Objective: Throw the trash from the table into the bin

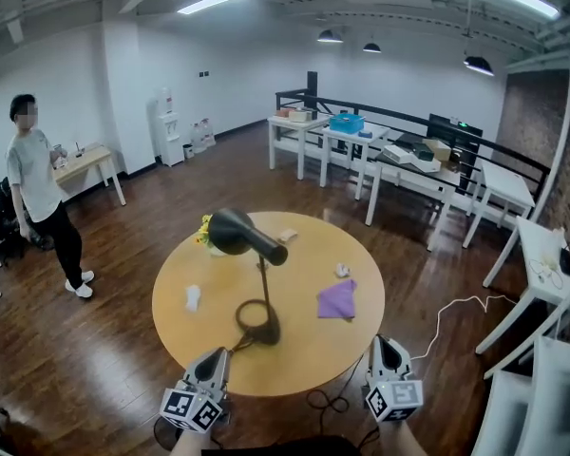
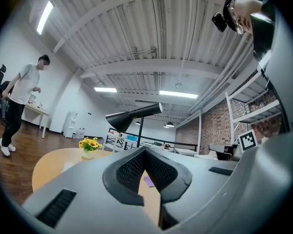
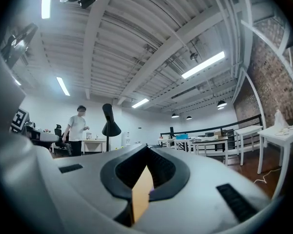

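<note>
On the round wooden table (image 1: 294, 350) lie a purple cloth (image 1: 338, 299), a small crumpled white scrap (image 1: 342, 270), a white tissue (image 1: 193, 297) and a small beige piece (image 1: 287, 236). My left gripper (image 1: 218, 353) hovers at the table's near left edge, its jaws (image 2: 144, 151) touching at the tips with nothing held. Over the near right edge, my right gripper (image 1: 382, 343) points level across the table, also shut and empty (image 3: 147, 149). A sliver of the purple cloth (image 2: 149, 181) shows through the left jaws. No bin shows in any view.
A black desk lamp (image 1: 252, 236) rises from its ring base (image 1: 256, 323) mid-table, with a vase of yellow flowers (image 1: 205, 232) behind it. A person (image 1: 38, 198) stands at far left. White tables (image 1: 399, 164) line the back and right; a white cable (image 1: 456, 307) crosses the floor.
</note>
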Tool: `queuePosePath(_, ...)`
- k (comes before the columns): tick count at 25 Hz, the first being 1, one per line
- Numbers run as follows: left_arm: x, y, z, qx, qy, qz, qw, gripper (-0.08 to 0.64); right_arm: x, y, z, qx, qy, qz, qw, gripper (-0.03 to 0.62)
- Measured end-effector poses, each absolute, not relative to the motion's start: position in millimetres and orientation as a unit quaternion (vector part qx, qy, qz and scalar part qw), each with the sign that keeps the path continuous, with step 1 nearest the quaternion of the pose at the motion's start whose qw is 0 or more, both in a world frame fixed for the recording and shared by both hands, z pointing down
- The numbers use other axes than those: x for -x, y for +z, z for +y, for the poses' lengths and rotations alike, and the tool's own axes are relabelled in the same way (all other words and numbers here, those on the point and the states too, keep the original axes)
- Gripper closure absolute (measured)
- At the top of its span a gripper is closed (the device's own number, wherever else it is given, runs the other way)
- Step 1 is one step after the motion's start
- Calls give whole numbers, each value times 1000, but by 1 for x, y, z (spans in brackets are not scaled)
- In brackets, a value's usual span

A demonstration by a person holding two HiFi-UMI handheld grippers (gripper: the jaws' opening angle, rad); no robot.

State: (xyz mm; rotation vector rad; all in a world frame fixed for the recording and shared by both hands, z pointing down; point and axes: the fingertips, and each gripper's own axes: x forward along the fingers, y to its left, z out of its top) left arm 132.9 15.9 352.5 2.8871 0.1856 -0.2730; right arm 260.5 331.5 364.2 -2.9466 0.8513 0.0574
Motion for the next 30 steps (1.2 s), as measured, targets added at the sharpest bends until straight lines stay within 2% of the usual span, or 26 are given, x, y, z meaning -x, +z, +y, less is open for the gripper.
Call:
queuePosePath(19,-128,365,-17,-984,-102,34,143,559,-263,375,303,957,9,290,16,591)
queuePosePath(30,-131,369,-8,-986,-90,31,139,559,-273,384,307,955,1,296,35,591)
